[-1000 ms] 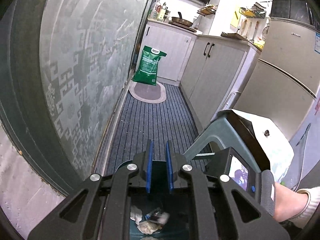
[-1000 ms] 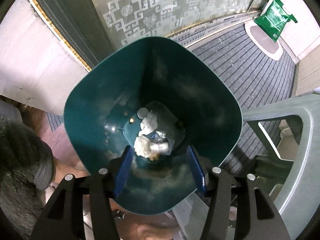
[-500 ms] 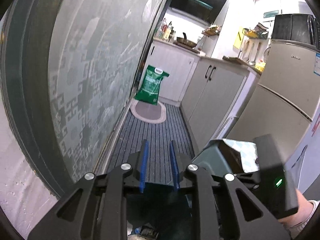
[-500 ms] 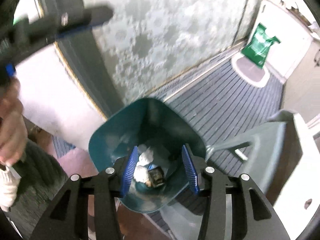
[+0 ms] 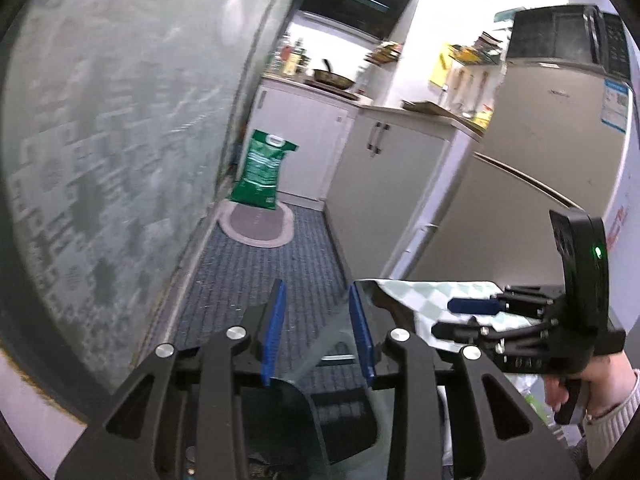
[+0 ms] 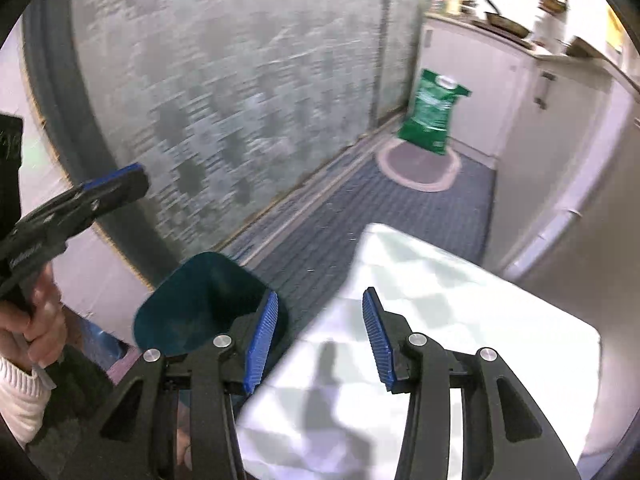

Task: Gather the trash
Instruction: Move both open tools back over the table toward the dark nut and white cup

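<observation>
The dark teal trash bin (image 6: 192, 304) stands on the floor beside the table, and its inside is too dark to show trash. My right gripper (image 6: 320, 344) hovers above the table's near-left corner, just right of the bin, open with nothing between its blue pads. My left gripper (image 5: 318, 332) is higher and points down the kitchen aisle. Its jaws are opening and hold nothing. Below it lies the bin's rim (image 5: 280, 396). The right gripper (image 5: 464, 318) shows at the right of the left wrist view, and the left gripper (image 6: 112, 184) at the left of the right wrist view.
A table with a green-and-white checked cloth (image 6: 460, 320) fills the right. A frosted patterned glass door (image 6: 240, 80) runs along the left. A green sack (image 5: 262, 172) stands on an oval mat by white cabinets, with a fridge (image 5: 552, 152) at right. A striped mat covers the aisle floor.
Both grippers rose away from the bin. The right view swung from looking down into the bin to looking across the table. The left jaws widened and the right jaws narrowed.
</observation>
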{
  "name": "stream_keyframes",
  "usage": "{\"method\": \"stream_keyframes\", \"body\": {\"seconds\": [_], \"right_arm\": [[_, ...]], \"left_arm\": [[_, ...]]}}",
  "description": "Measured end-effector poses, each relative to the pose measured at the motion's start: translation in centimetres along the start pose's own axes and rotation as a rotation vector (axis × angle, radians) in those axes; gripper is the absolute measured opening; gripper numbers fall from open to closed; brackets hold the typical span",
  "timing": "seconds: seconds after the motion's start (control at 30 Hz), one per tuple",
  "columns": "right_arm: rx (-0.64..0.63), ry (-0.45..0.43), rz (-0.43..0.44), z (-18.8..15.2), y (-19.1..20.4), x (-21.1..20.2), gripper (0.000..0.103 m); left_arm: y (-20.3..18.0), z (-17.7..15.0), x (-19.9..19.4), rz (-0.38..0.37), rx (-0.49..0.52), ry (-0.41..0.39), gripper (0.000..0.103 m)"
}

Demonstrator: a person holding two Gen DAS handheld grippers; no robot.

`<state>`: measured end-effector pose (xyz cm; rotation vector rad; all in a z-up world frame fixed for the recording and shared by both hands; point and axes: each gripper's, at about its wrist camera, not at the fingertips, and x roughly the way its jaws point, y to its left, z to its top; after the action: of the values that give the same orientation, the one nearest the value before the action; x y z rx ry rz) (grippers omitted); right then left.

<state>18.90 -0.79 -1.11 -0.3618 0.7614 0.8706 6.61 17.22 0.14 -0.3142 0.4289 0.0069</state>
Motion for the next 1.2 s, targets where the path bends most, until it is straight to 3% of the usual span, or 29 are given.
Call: {"method": "stream_keyframes", "body": {"seconds": [0.23,0.5,0.9,1.2], "right_arm": [[0.095,-0.026,-0.077,-2.0,-6.4,-2.1,0.045],[0.142,-0.002,-0.125,-5.0,-11.1,-2.5,0.045],[0.089,0.081,-0.117,-7.7,-12.4,-0.2,0.045],[0.037,0.068,-0.141,-6.9,-12.1,0.8,0.045]], "left_arm": [[-4.7,-0.4,3.2,-0.062,0.065,0.046,0.036],[-10.3,-2.1,7.0,-0.158,0.204,0.179,0.037],[-14.7,-4.0,11.3,-0.192,0.289,0.310,0.037],[-16.4,-4.8,13.4,-0.204,0.326,0.370,0.037]]}}
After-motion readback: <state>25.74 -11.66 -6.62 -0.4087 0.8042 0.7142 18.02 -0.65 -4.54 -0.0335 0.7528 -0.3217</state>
